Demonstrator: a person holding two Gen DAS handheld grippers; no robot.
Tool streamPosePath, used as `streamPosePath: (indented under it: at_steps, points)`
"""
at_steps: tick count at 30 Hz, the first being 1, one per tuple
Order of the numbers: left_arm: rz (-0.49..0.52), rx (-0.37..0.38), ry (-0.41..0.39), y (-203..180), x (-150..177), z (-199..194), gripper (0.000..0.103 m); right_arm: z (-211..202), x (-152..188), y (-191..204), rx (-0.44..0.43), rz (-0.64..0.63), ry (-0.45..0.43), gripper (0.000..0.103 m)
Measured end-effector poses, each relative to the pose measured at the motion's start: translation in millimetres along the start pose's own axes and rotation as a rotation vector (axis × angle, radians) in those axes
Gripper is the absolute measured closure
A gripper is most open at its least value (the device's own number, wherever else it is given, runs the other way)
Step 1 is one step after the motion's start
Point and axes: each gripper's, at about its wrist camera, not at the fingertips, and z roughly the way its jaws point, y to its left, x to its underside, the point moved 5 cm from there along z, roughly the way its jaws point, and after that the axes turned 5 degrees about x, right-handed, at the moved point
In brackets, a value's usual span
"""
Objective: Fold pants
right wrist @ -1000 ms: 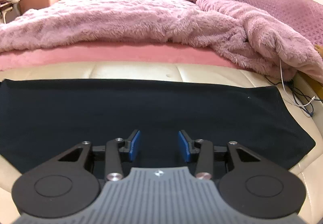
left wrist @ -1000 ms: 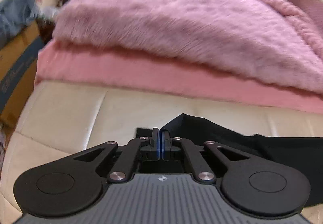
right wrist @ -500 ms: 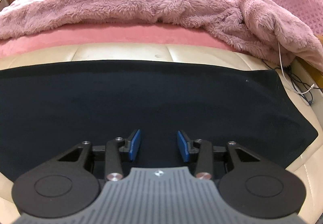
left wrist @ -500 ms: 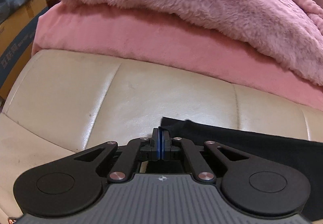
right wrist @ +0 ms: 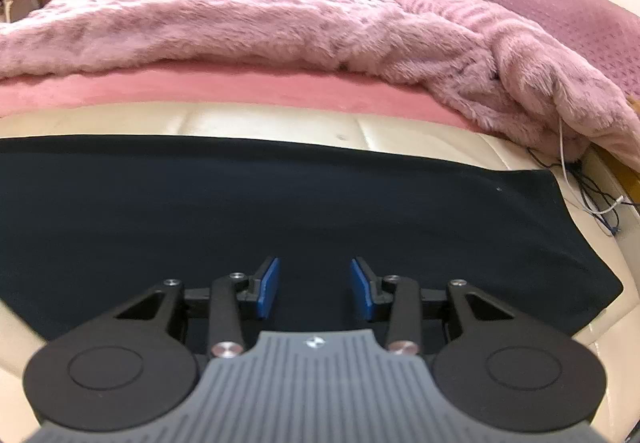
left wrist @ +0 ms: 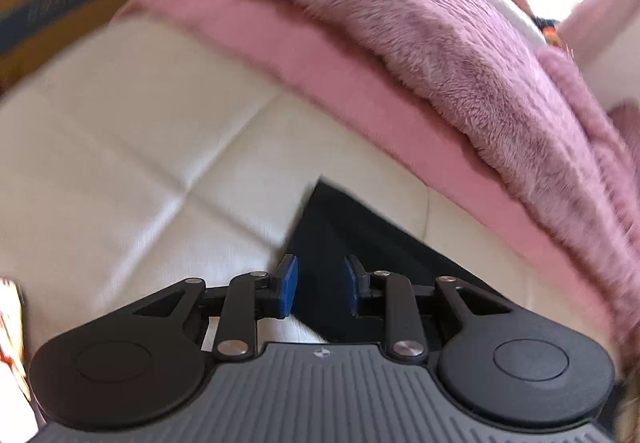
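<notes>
**Pants flat on the cushion, both grippers empty**

Judged as a pause between folds: flat, dark pants (right wrist: 280, 211) spread across a cream cushion (left wrist: 132, 147), at the foot of a pink furry blanket (right wrist: 260, 23) and a pink sheet (right wrist: 200, 85).

To do the next fold well:
- Start at the left end, at the corner of the pants (left wrist: 320, 203) lying on the cream cushion.
- Pinch every layer at the edge, not just the top one.
- Take a matching hold further right along the near edge.
- Lift both holds together and carry across level, to keep the crease straight.
- Keep clear of the white cable (right wrist: 568, 179) and dark wires beside the right end of the cloth.

Left gripper (left wrist: 320, 293): blue pads (left wrist: 289, 291) parted by a moderate gap, nothing between them. Just over the corner of the pants, the left pad over bare cushion, the right over dark cloth. Touching or hovering: cannot tell, view blurred.

Right gripper (right wrist: 316, 293): pads (right wrist: 267, 289) somewhat wider apart, nothing held. Low over the near part of the dark cloth, toward its middle. Contact with the cloth: cannot tell.
</notes>
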Motion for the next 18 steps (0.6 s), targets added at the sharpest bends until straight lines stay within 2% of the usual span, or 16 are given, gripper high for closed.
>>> streamPosePath:
  at_steps: [3, 5, 10, 12, 13, 14, 15, 18]
  points:
    - [-0.107, 0.015, 0.005, 14.4, 19.0, 4.2, 0.073, -11.2, 5.5, 6.0, -0.022, -0.001, -0.003, 0.067]
    - [-0.184, 0.041, -0.02, 22.1, 26.1, 8.4, 0.073, -16.2, 10.0, 8.6, -0.032, 0.002, 0.001, 0.067]
    - [-0.336, 0.119, -0.093, 30.2, 22.4, 17.1, 0.073, -27.3, 20.9, 11.7, -0.044, -0.001, 0.01, 0.067]
    - [-0.323, 0.09, -0.091, 27.2, 20.4, 23.3, 0.075, -31.5, 24.6, 10.8, -0.042, -0.005, 0.015, 0.067]
    - [-0.303, 0.062, -0.09, 25.0, 19.3, 26.3, 0.094, -33.1, 26.5, 10.5, -0.042, -0.008, 0.017, 0.067]
    - [-0.276, 0.04, -0.093, 22.2, 17.8, 27.6, 0.099, -35.0, 28.7, 10.4, -0.041, -0.013, 0.021, 0.067]
    - [-0.24, 0.024, -0.098, 17.8, 15.5, 27.5, 0.103, -36.5, 31.0, 10.1, -0.04, -0.018, 0.025, 0.067]
    - [-0.13, 0.005, -0.121, 7.7, 7.7, 14.7, 0.103, -38.9, 35.2, 7.6, -0.031, -0.023, 0.035, 0.067]
